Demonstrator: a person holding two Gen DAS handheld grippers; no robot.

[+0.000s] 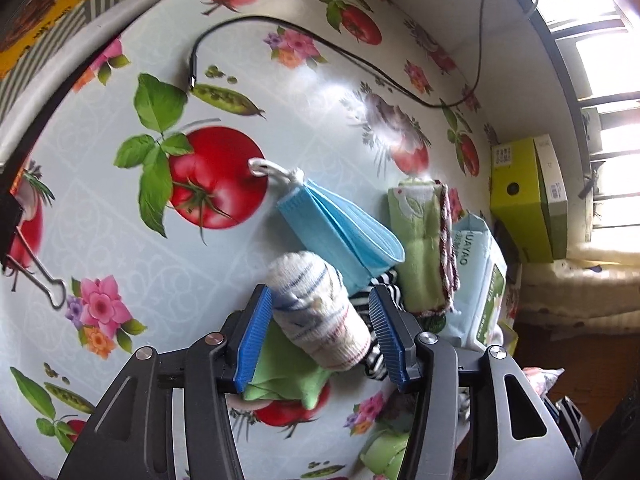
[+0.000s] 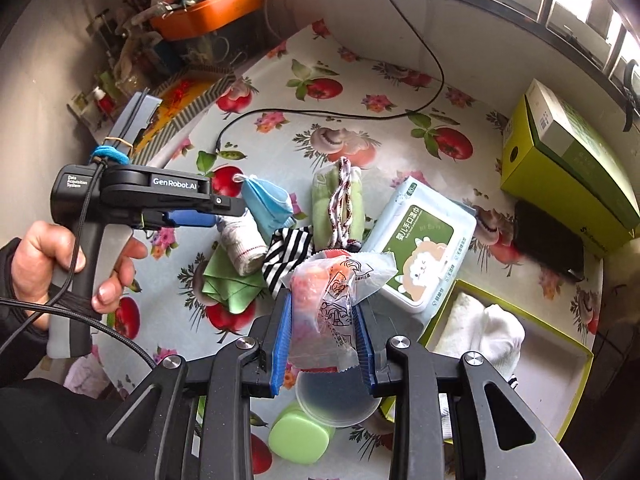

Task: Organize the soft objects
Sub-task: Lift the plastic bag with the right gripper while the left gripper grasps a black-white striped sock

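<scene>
My left gripper (image 1: pixel 318 294) stands open over a rolled white sock with thin stripes (image 1: pixel 320 316), one blue pad on each side; the right pad is clear of it. The sock rests on a green cloth (image 1: pixel 288 380) and a black-and-white striped cloth (image 1: pixel 382 280). A folded blue face mask (image 1: pixel 344 228) and a green rolled towel with a braided cord (image 1: pixel 420 240) lie just beyond. In the right wrist view my right gripper (image 2: pixel 323 300) is shut on a clear plastic bag with red contents (image 2: pixel 324 304), held above the table. White socks (image 2: pixel 492 332) lie in a green-rimmed tray (image 2: pixel 576 360).
A wet wipes pack (image 2: pixel 420 248) lies beside the tray. A yellow-green box (image 2: pixel 560 160) and a black item (image 2: pixel 548 236) sit at the right. A black cable (image 1: pixel 320 36) crosses the fruit-print tablecloth. A binder clip (image 1: pixel 44 276) lies left. A green lid (image 2: pixel 300 436) sits near.
</scene>
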